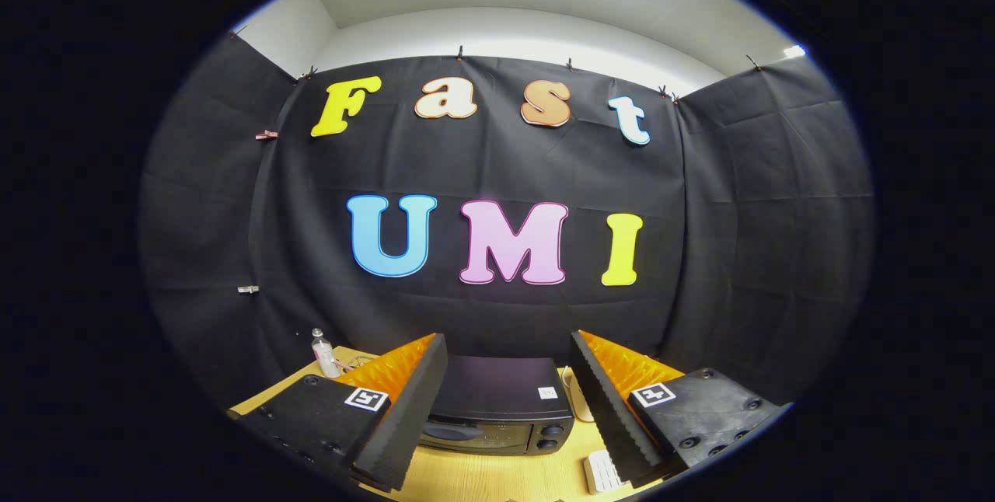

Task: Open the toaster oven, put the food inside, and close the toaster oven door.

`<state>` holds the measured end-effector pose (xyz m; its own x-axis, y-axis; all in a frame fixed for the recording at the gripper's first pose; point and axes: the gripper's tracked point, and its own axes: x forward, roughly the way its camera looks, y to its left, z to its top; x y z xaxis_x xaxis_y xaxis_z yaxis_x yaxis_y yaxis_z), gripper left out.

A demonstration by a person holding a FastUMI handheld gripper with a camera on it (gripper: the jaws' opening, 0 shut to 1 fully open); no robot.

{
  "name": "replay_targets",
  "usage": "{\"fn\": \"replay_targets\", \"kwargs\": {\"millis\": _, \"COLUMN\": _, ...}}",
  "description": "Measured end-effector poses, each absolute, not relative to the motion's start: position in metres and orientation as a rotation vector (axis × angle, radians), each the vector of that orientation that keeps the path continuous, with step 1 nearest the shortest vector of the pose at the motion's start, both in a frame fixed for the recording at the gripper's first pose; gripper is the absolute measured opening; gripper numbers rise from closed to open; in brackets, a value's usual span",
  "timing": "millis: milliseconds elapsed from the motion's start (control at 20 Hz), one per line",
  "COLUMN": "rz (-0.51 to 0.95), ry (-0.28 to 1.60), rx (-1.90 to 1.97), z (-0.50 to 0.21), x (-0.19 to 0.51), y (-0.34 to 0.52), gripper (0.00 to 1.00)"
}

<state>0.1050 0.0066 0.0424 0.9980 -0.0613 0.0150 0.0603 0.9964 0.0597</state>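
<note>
While the gripper (509, 401) gapes, a toaster oven (501, 409) sits on the wooden table (497, 479).

Your gripper (509, 401) has two wedge-shaped fingers (404, 416) with ribbed, sawtooth inner faces. Each carries a small square black-and-white marker tag (366, 399) on top. Round screws (688, 442) dot the flat base plates.

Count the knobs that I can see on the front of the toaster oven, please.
2. Both sit on the toaster oven front, right side: upper knob, lower knob. The open gripper may hide others.
</note>
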Motion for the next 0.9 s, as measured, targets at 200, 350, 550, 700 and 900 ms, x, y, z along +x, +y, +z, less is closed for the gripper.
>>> {"fn": "replay_targets", "kwargs": {"millis": 200, "rz": -0.056, "ry": 0.006, "rx": 0.068, "z": 0.036, "x": 0.1, "y": 0.013, "gripper": 0.97}}
{"fn": "replay_targets", "kwargs": {"millis": 350, "rz": -0.055, "ry": 0.001, "rx": 0.064, "z": 0.036, "x": 0.095, "y": 0.016, "gripper": 0.97}}
{"fn": "replay_targets", "kwargs": {"millis": 550, "rz": -0.044, "ry": -0.001, "rx": 0.068, "z": 0.034, "x": 0.088, "y": 0.027, "gripper": 0.97}}
{"fn": "replay_targets", "kwargs": {"millis": 700, "rz": -0.041, "ry": -0.014, "rx": 0.077, "z": 0.036, "x": 0.082, "y": 0.033, "gripper": 0.97}}
{"fn": "replay_targets", "kwargs": {"millis": 900, "rz": -0.038, "ry": -0.012, "rx": 0.084, "z": 0.031, "x": 0.077, "y": 0.041, "gripper": 0.97}}
